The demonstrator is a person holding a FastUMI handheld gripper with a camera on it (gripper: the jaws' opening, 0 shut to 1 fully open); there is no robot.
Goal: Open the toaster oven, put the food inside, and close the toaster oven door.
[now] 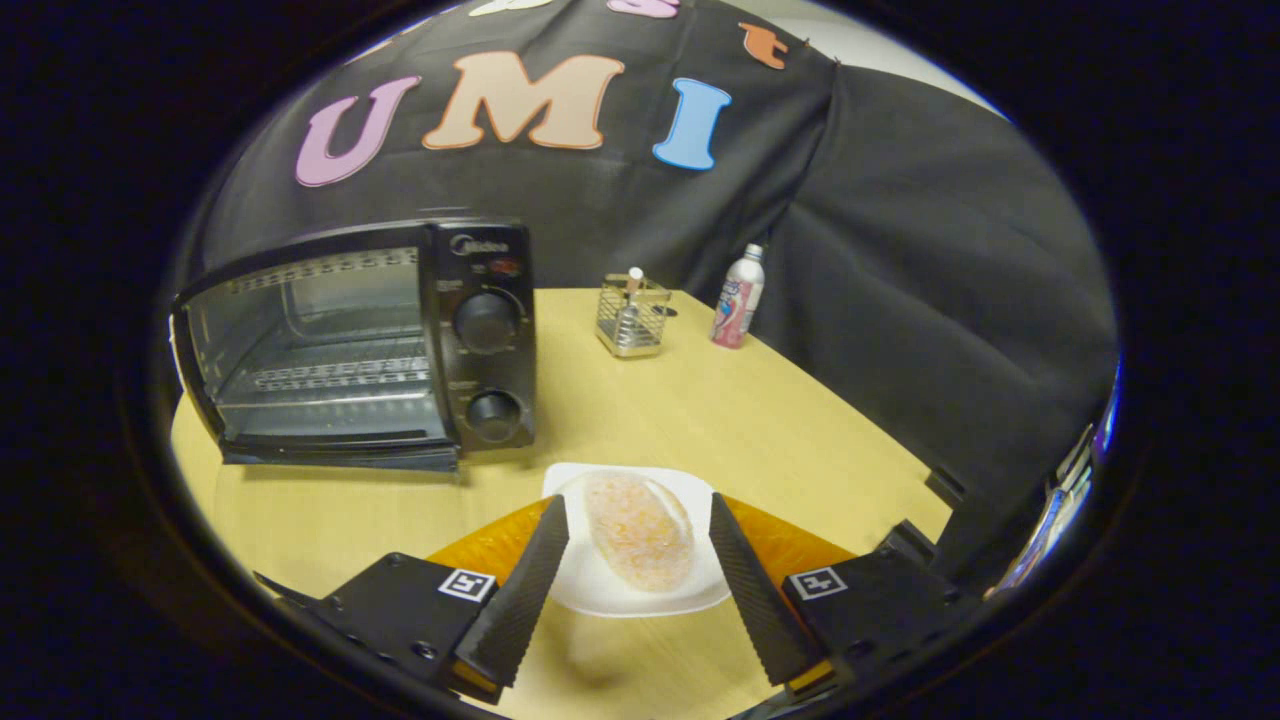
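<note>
A black toaster oven (480,330) stands on the wooden table (700,410), ahead and to the left of the fingers. Its door (340,455) hangs folded down at the front, so the wire rack (340,375) inside shows. A crusty bread roll (638,528) lies on a white plate (600,590) close in front. My gripper (637,503) is open, with one finger on each side of the roll. A narrow gap shows between each finger and the roll, and the fingertips (552,520) reach to about the roll's far end.
A small wire-mesh holder (630,315) with a stick in it stands at the table's far edge. A pink and white bottle (738,298) is just right of it. Black cloth walls close the booth behind and to the right.
</note>
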